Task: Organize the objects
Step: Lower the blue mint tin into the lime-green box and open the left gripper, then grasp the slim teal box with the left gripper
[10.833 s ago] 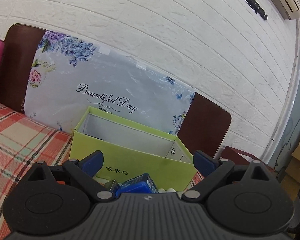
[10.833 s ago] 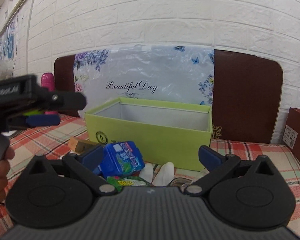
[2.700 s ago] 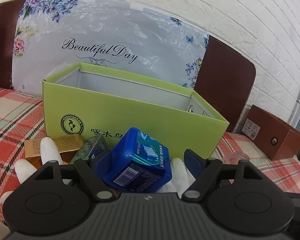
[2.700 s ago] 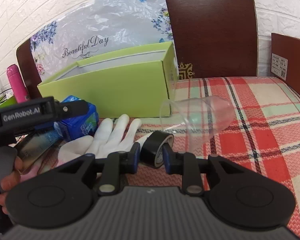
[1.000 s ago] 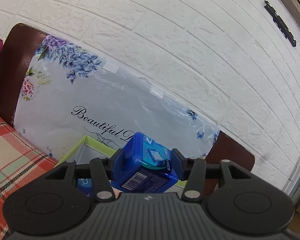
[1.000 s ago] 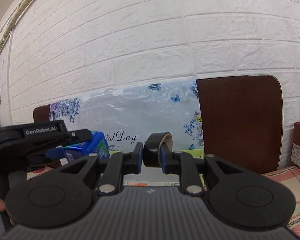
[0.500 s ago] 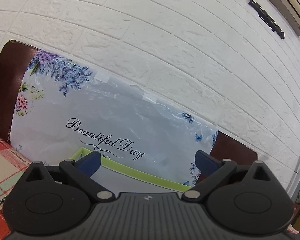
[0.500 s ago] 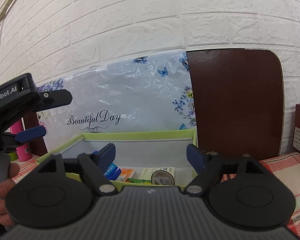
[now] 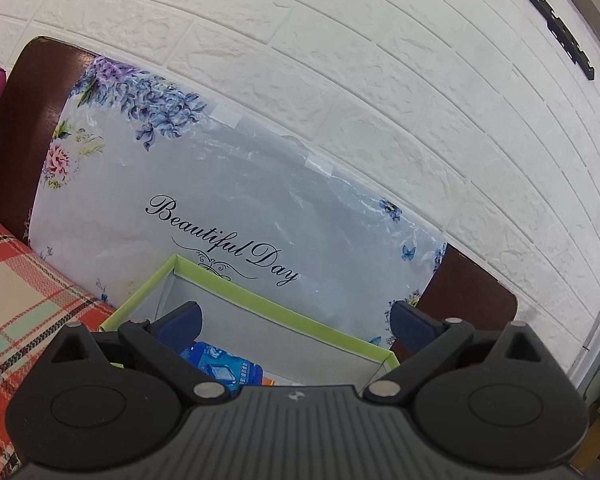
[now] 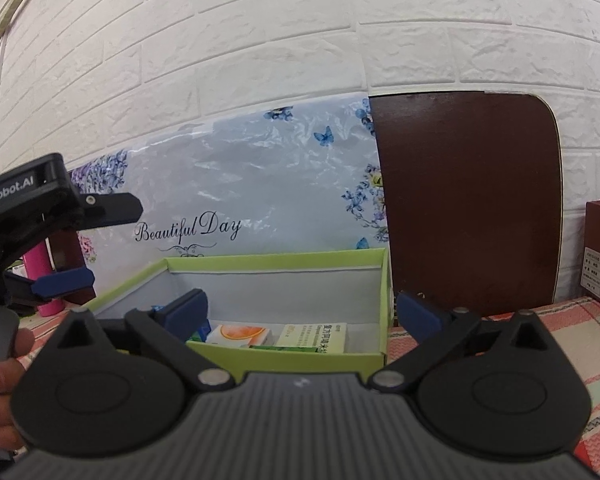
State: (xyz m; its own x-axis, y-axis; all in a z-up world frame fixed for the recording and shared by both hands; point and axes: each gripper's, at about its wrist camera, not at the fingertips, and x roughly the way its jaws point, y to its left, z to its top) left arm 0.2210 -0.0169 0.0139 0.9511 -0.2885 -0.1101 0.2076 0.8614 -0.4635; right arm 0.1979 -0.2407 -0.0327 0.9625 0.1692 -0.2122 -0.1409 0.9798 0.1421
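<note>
the lime green box sits open-topped on the plaid cloth, white inside, its long side running along the floral board behind it. a blue pack lies at its left end, an orange-printed carton and a green-lettered one toward the right (plenty of bare floor between). the left gripper is spread wide and empty above the box; the right gripper has just been opening, nothing between its jaws.

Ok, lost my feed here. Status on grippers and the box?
Both grippers open, jaws just opened, nothing between: left, right. Blue pack down in green box. Nothing in the way.
</note>
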